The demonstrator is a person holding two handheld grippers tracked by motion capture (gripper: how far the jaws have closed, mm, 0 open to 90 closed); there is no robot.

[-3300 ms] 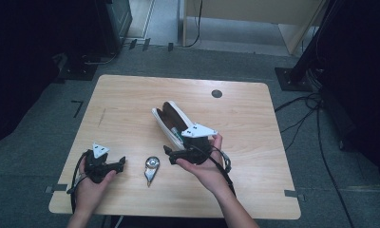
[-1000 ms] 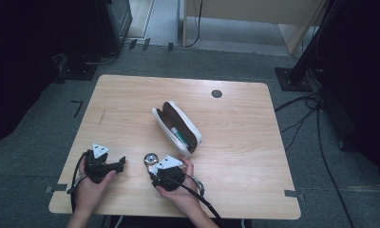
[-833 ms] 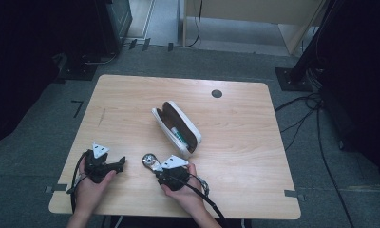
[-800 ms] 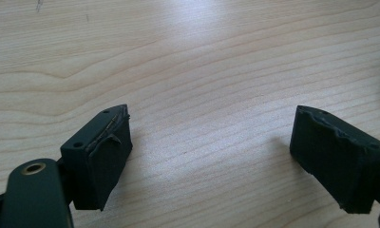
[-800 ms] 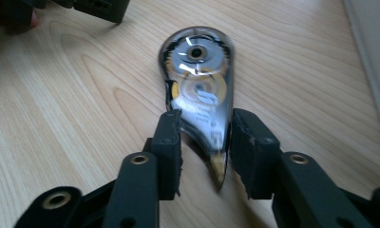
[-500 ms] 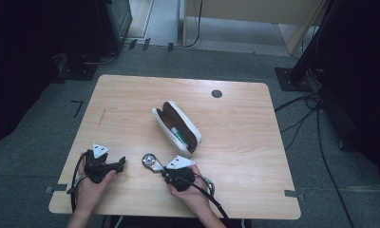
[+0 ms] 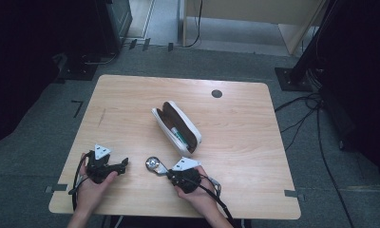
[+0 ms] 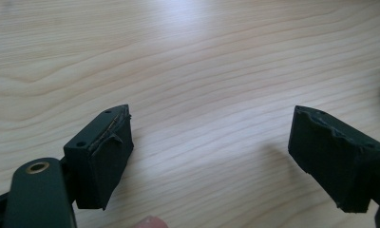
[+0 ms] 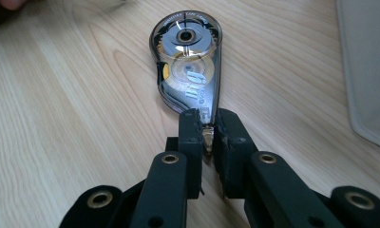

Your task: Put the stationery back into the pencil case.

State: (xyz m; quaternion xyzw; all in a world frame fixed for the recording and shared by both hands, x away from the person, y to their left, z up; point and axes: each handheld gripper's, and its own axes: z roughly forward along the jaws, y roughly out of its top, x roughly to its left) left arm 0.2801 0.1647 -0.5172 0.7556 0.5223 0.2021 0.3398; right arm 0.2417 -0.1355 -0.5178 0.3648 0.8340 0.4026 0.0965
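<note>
Right gripper view shows the right gripper [image 9: 208, 124] pinching the narrow tip of the correction tape dispenser [image 9: 189, 66] lying just ahead on the tabletop [image 9: 60, 95]; grasping looks done, so lifting toward the open pencil case [image 7: 177, 127] likely follows.

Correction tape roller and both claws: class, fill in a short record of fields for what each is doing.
Right claw: shut on the narrow tip of the correction tape roller
Roller: lies flat on the table
Left claw: open, nothing between its jaws
Pencil case: open, a pen inside, apart from the roller
</note>
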